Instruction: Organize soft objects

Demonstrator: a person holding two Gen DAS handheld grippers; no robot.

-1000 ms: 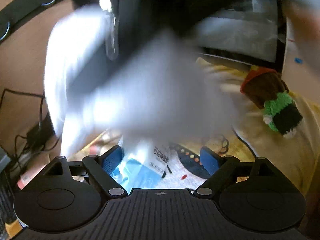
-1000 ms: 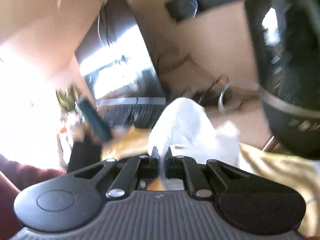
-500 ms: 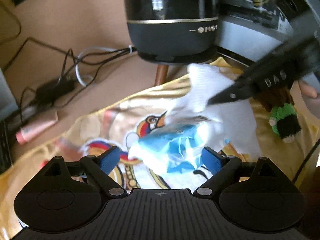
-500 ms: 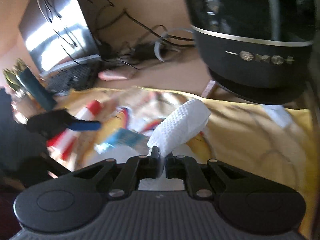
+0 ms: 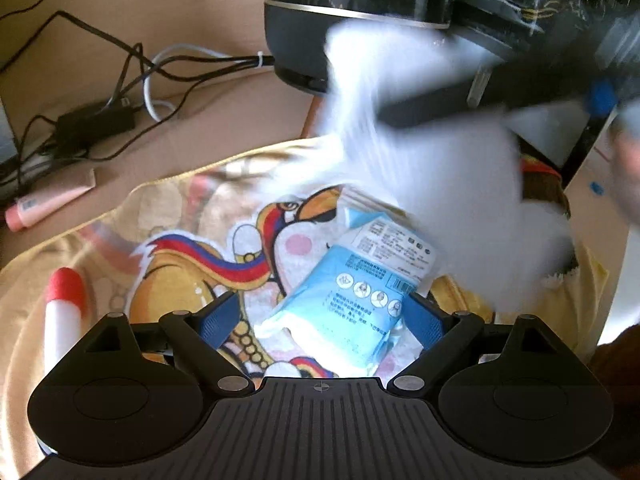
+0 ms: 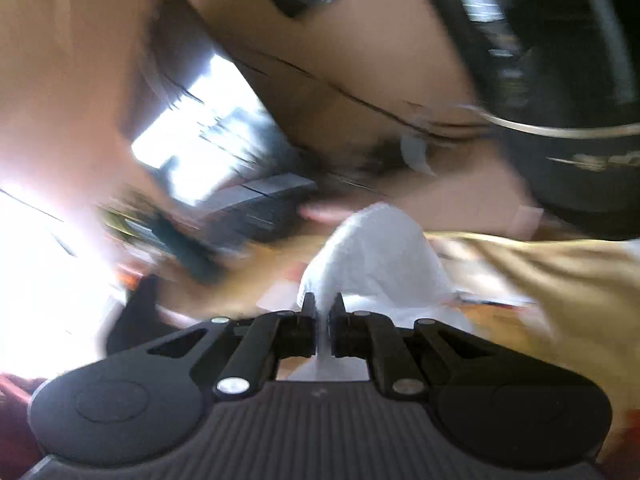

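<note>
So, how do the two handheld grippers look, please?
Both are matte black plastic: a ribbed body, round side lobes, linkage arms with silver rivets. The left gripper has blue finger pads. The right gripper has thin black fingers. No cables are visible.

The blue packet (image 5: 352, 292) lies between the spread fingers of the left tool (image 5: 320, 320). A blurred white cloth (image 5: 432, 168) crowds the upper right, with a black appliance (image 5: 360, 20) behind it. The yellow towel (image 5: 168, 216) at centre left lies bare.
</note>
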